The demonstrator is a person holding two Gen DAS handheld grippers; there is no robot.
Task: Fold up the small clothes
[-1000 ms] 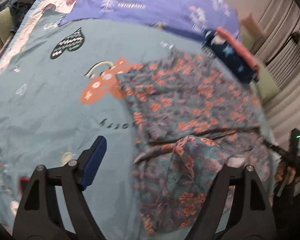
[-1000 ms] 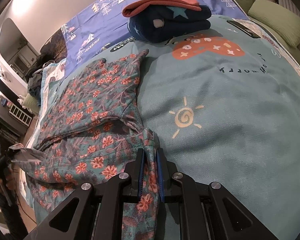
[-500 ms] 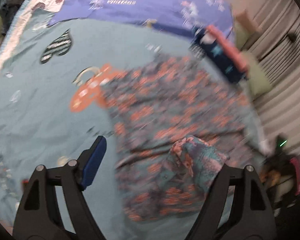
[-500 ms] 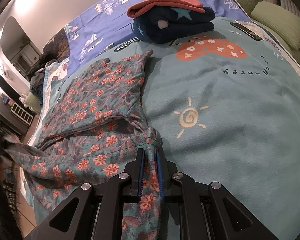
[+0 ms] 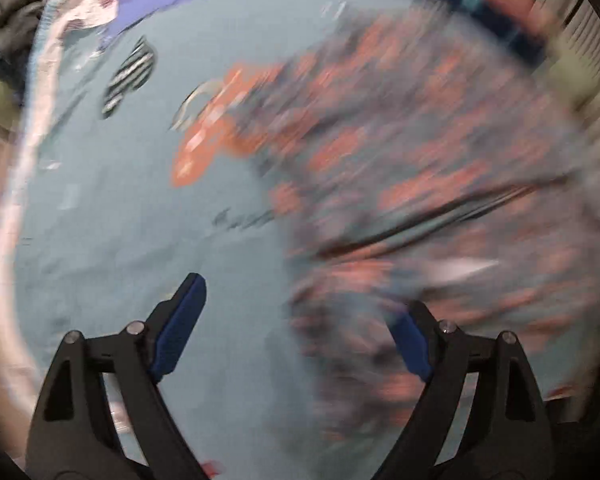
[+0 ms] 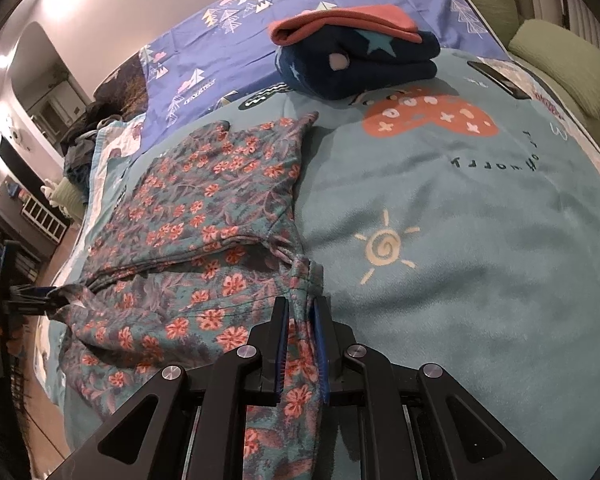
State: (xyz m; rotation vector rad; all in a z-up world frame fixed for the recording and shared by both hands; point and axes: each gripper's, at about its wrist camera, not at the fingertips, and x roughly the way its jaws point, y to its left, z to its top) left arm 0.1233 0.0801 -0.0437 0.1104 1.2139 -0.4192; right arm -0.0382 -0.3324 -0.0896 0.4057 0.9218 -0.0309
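Note:
A teal garment with orange flowers (image 6: 204,216) lies spread on the teal blanket (image 6: 480,248). My right gripper (image 6: 300,312) is shut on a bunched corner of the garment at its near right edge. My left gripper (image 5: 296,320) is open, its blue pads wide apart, with the blurred garment (image 5: 420,168) ahead and to the right. In the right wrist view the left gripper (image 6: 40,296) sits at the far left, at the garment's opposite corner; whether it touches the cloth I cannot tell.
A folded navy star blanket with a coral piece on top (image 6: 352,52) sits at the back. A purple sheet (image 6: 260,12) covers the far bed. Green pillows (image 6: 560,60) lie at the right. A dark phone (image 6: 496,78) lies near them.
The left wrist view has swung fast and blurred; the garment now fills more of its right side. The right gripper keeps its hold and has barely moved.

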